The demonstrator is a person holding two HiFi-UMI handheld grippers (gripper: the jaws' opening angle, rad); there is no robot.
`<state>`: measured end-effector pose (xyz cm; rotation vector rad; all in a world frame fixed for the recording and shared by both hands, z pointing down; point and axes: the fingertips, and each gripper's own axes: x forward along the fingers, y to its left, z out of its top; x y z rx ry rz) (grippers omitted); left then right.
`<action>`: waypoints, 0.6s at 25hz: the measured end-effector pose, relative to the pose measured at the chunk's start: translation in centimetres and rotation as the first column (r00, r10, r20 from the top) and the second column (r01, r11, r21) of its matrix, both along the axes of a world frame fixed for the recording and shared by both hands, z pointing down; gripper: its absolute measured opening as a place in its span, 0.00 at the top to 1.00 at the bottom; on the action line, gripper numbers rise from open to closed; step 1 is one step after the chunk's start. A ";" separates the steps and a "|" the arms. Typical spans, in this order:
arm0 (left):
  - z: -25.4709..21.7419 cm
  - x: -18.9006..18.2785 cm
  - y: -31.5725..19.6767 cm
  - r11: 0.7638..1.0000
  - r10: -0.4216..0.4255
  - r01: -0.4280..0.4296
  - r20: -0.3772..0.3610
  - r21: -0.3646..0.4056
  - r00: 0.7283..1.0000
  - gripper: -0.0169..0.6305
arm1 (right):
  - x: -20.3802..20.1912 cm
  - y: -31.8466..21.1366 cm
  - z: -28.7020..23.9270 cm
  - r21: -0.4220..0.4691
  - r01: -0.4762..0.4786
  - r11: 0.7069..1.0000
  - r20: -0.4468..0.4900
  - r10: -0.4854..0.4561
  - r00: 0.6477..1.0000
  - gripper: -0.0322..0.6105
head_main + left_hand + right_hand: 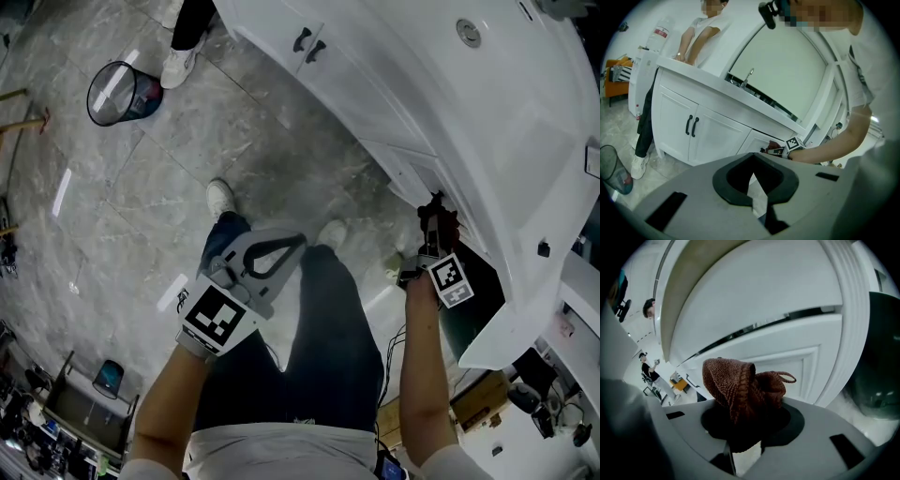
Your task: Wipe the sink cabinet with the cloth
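Observation:
The white sink cabinet (525, 141) runs along the upper right of the head view. My right gripper (433, 234) is shut on a brown knitted cloth (439, 208) and holds it against the cabinet's front edge. In the right gripper view the bunched cloth (736, 383) fills the jaws of that gripper (754, 420), close to a panelled white drawer front (787, 359). My left gripper (298, 242) hangs over my legs, away from the cabinet, shut and with nothing in it. Its own view looks past the left gripper (752, 157) at the cabinet (717, 136) and my right gripper (785, 149).
Another person (701, 37) stands at the cabinet's far end, shoe (178, 66) on the tiled floor. A wire waste basket (122, 94) sits near them. Double doors with black handles (692, 125) face the room. A dark opening (473, 300) lies below the cabinet near my right arm.

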<state>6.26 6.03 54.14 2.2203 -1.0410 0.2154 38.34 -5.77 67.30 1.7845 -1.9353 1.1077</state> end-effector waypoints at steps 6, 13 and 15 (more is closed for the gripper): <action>0.8 -1.0 0.9 1.000 -0.019 0.019 0.027 -0.010 0.999 0.96 | -1.9 -1.6 4.8 -0.068 0.050 0.996 -0.033 -0.052 0.998 0.74; 1.1 -1.8 2.0 0.999 -0.041 0.042 0.022 -0.016 0.999 0.96 | -1.7 -2.7 5.4 -0.076 0.022 0.997 -0.070 -0.027 0.997 0.74; 1.1 -1.9 2.3 0.999 -0.037 0.038 0.028 -0.012 0.999 0.96 | -1.6 -2.6 4.9 -0.075 0.012 0.997 -0.067 -0.017 0.998 0.74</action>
